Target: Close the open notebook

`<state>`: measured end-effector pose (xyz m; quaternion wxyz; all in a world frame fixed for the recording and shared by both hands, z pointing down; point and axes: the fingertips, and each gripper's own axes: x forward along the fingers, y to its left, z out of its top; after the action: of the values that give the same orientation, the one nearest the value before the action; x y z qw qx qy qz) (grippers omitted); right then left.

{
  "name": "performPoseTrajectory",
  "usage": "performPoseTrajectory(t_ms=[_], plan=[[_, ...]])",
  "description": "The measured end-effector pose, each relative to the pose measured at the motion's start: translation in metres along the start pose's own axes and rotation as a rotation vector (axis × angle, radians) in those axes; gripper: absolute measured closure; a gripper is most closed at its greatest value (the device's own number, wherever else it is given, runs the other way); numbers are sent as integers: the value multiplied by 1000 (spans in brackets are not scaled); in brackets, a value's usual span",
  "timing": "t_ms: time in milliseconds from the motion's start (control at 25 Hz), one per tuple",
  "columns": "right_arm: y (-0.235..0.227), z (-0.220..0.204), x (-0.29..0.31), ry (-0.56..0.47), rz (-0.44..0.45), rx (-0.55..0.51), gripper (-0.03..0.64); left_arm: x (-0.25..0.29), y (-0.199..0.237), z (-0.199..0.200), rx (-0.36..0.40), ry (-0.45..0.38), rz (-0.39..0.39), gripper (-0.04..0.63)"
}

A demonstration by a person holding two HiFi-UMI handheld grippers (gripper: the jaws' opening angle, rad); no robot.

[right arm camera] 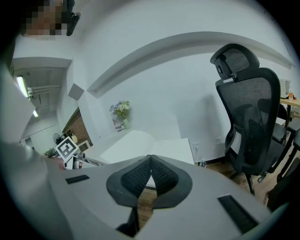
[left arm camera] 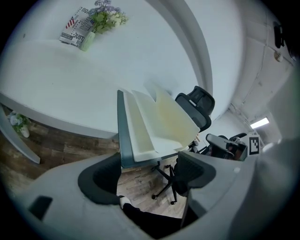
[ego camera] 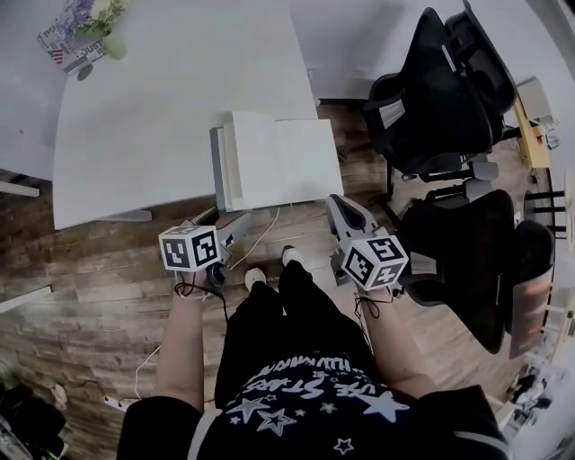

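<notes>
Not started yet: notebook [ego camera: 274, 160] lies open at 12 o'clock on the bench [ego camera: 162, 108], left tongs [ego camera: 229, 226] spread wide and empty, right tongs [ego camera: 346, 211] pinched together on nothing.

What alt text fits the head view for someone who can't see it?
An open notebook lies at the near edge of a white table; a standing person holds the left hand-held gripper and right hand-held gripper just short of it. Black office chairs stand to the right.

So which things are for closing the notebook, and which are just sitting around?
For the job: open notebook, left gripper (jaws apart), right gripper (jaws together).
Just sitting around: flowers at the far end of the table, black chairs.
</notes>
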<state>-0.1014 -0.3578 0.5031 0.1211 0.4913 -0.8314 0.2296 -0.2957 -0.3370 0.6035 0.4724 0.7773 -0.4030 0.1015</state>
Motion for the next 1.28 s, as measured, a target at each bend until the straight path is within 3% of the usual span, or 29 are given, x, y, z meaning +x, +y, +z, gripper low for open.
performPoseTrajectory(t_ms=[280, 320, 440, 640, 920, 1280], plan=[[-10, 6, 3, -2, 26, -1, 615, -3, 0, 8, -80, -45, 6, 211], [-11, 7, 3, -1, 28, -2, 615, -5, 1, 9, -81, -50, 26, 233], [-15, 9, 4, -3, 36, -3, 615, -13, 10, 15, -64, -80, 104, 430], [-17, 20, 2, -18, 49, -14, 615, -20, 11, 21, -50, -104, 167, 524], [-21, 36, -2, -59, 62, -22, 615, -30, -12, 35, -8, -150, 158, 555], [-32, 51, -17, -107, 66, -16, 615, -38, -67, 59, 109, -195, 156, 561]])
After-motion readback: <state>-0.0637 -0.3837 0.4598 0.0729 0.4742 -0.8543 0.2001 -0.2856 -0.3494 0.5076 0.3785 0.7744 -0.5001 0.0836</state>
